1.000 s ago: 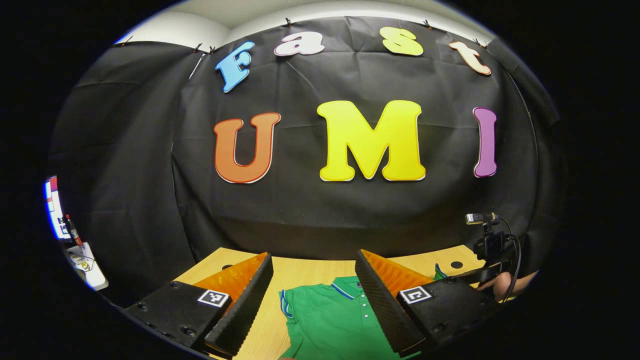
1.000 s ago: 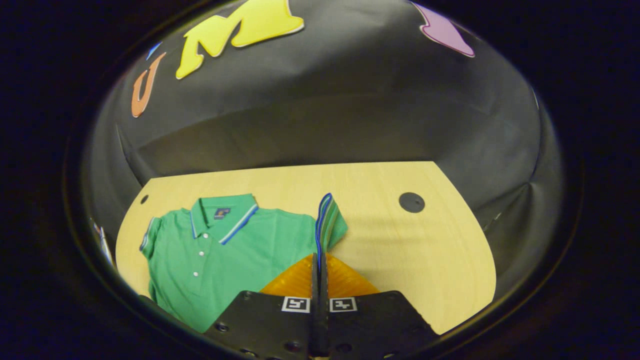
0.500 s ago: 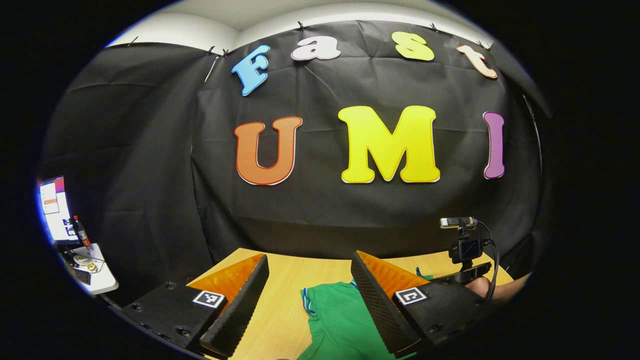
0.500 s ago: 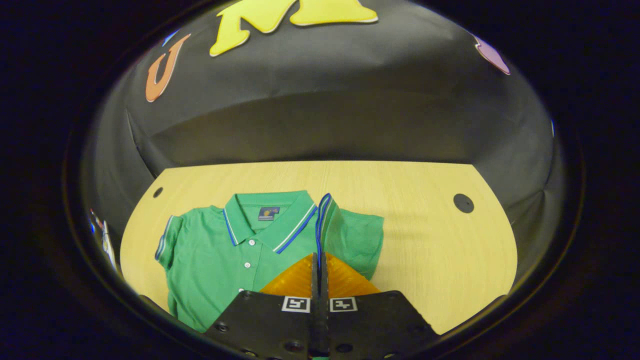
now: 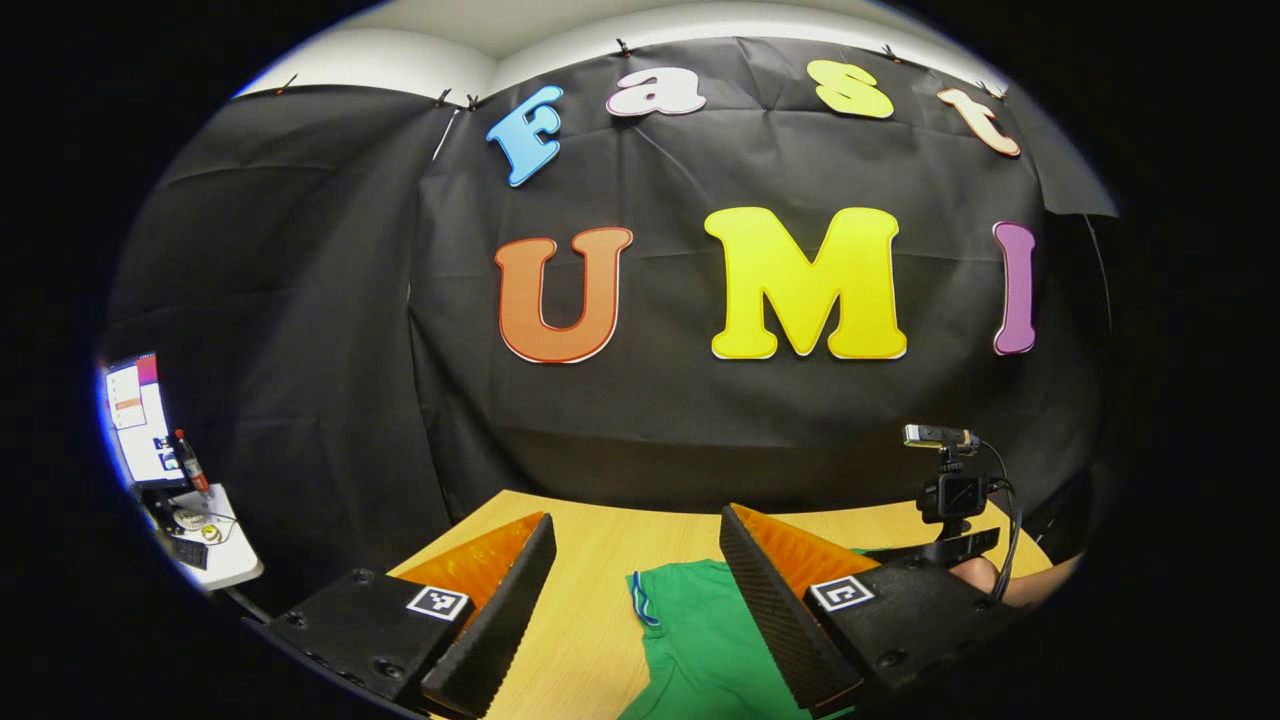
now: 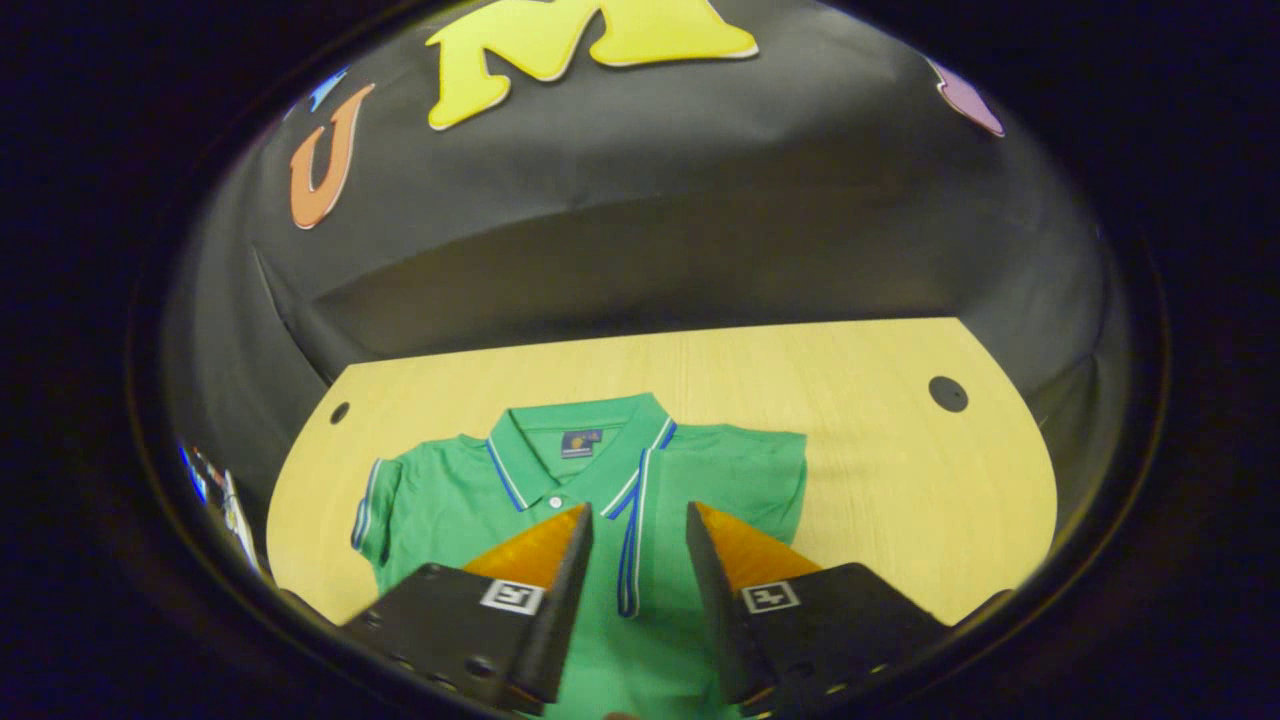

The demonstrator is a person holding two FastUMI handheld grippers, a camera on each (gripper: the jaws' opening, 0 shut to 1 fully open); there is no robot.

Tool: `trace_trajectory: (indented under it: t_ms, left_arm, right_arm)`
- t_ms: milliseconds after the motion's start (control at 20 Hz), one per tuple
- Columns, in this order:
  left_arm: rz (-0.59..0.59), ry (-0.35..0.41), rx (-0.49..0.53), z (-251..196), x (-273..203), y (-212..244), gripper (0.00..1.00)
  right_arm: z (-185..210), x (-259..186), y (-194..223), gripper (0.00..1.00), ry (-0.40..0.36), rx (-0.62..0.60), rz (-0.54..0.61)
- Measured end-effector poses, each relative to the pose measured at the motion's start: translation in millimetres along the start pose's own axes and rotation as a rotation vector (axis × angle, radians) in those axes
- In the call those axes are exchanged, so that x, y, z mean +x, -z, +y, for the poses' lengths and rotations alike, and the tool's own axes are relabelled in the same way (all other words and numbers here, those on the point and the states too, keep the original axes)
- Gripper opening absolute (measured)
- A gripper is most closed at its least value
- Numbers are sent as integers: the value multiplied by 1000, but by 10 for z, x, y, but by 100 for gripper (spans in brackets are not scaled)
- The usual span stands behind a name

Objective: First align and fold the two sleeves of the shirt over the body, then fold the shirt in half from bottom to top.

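Your green polo shirt [image 6: 470,490] lies flat on the wooden table [image 6: 880,470], collar toward the black cloth wall, with one sleeve [image 6: 640,530] already folded over the body so its striped cuff runs down the chest, and the other sleeve [image 6: 375,500] spread out to the side. Your right gripper [image 6: 637,520] hangs just above that folded cuff with its fingers apart, holding nothing. Your left gripper [image 5: 635,545] sits at the shirt's spread-sleeve side, fingers wide apart and empty, and past it you can see the other gripper's camera mount [image 5: 955,490] and a hand [image 5: 985,578].
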State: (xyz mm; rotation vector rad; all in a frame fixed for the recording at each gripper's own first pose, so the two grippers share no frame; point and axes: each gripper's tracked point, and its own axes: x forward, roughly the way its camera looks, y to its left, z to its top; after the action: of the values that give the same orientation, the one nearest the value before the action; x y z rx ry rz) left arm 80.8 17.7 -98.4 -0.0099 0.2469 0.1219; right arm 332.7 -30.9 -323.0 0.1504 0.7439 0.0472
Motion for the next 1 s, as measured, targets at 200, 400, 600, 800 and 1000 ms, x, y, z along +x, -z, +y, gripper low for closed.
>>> trace_trajectory:
  t_ms: [200,400,600,800,1000]
  left_arm:
    - [3,49,-16,-73,109,52,100]
    - [46,80,-26,-4,325,248,100]
    - [117,119,-26,82,619,567,100]
    - [195,143,-36,136,991,979,100]
    - [299,157,-52,149,1442,1555,100]
  right_arm:
    - [39,-512,-264,96,1,-47,-123]
    - [165,-1196,-488,92,-6,-102,-256]
    - [142,-1823,-495,96,9,-178,-335]
    - [-22,-2302,-455,95,55,-212,-371]
    - [-251,-2606,-329,96,111,-210,-360]
